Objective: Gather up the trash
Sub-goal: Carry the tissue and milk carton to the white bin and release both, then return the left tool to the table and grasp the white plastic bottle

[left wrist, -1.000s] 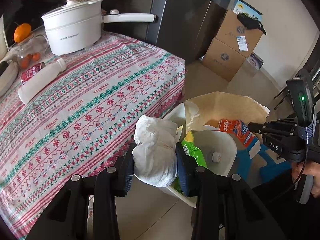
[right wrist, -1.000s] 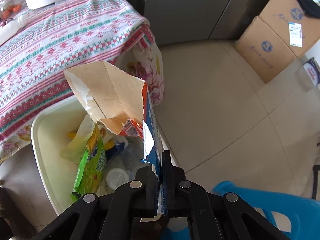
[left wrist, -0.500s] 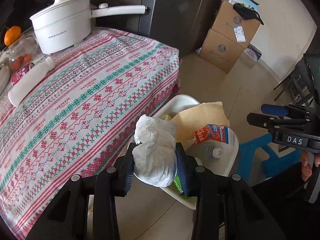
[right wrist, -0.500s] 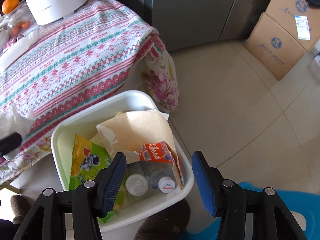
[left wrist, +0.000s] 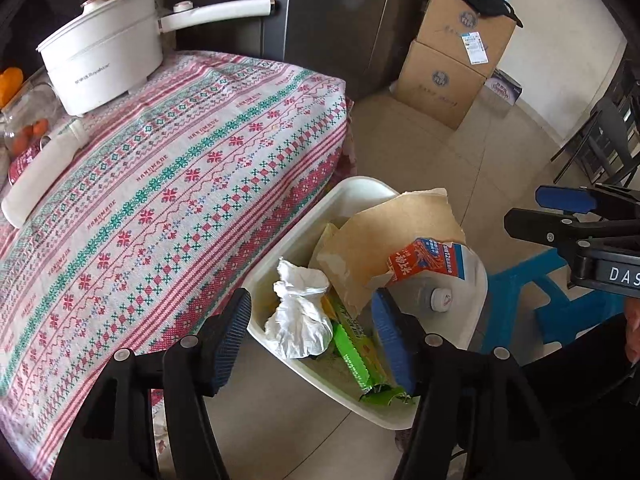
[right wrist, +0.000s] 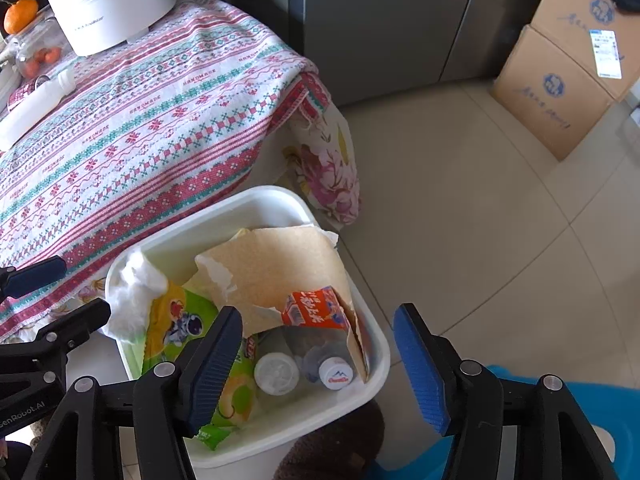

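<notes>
The left gripper [left wrist: 311,336] hangs with its jaws spread wide and empty, poised above the near left corner of the white bin [left wrist: 360,194]. Between its blue pads, lower down, the crumpled white tissue wad [left wrist: 300,320] lies inside the bin against the left wall, touching a green snack wrapper [left wrist: 356,354] on its right. The right gripper [right wrist: 318,364] is likewise released and holds nothing, hovering over the bin's near right side. Below it lie two capped bottles [right wrist: 328,370] side by side, partly covered by the torn brown paper carton [right wrist: 280,268] with its orange printed panel, which leans across the far half of the bin. What sits beneath the carton is hidden. The bin stands on the tiled floor just beside the table's patterned cloth [left wrist: 160,184]; farther left on the table rest a white pot [left wrist: 104,64] and a lying white bottle [left wrist: 40,172]. Cardboard boxes [left wrist: 452,60] stack far right, near the wall.
</notes>
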Motion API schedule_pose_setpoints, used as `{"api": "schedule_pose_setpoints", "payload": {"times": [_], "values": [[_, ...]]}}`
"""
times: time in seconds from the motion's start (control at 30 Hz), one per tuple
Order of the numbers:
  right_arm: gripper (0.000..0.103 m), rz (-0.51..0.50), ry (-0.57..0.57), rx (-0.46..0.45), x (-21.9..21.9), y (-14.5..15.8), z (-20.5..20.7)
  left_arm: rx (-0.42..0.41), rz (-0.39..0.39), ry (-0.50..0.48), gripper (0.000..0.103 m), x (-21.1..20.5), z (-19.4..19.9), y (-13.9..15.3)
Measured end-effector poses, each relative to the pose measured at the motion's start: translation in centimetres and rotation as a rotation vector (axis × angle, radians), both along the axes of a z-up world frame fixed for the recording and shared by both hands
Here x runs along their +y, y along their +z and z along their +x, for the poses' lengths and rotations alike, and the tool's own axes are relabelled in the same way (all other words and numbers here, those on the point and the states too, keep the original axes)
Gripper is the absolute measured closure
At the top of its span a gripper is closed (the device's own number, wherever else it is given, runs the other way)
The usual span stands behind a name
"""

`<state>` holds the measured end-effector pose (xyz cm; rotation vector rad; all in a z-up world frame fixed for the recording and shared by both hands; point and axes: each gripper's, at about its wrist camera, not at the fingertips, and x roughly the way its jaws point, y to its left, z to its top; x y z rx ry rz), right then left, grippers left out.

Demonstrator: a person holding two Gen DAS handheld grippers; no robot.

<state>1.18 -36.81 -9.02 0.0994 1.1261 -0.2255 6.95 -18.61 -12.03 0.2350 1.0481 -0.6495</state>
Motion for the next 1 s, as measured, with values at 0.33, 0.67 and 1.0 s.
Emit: {"api": "schedule_pose_setpoints", "payload": {"times": [0.33,0.67,1.0], "values": [[0.035,-0.006,0.021,-0.012,0.9,0.2,0.3,-0.027,0.003,0.069,0.037,3.3,0.2,1.8],[0.032,-0.006,0.078,-0.05,3.9,1.0,1.6,-0.067,-0.009,0.174,0.026,8.2,0.7,4.0],[0.029,0.001,0.151,-0.091,8.8,1.7,3.6,-0.097,-0.015,0.321,0.025,14.8,1.5,5.3]]}}
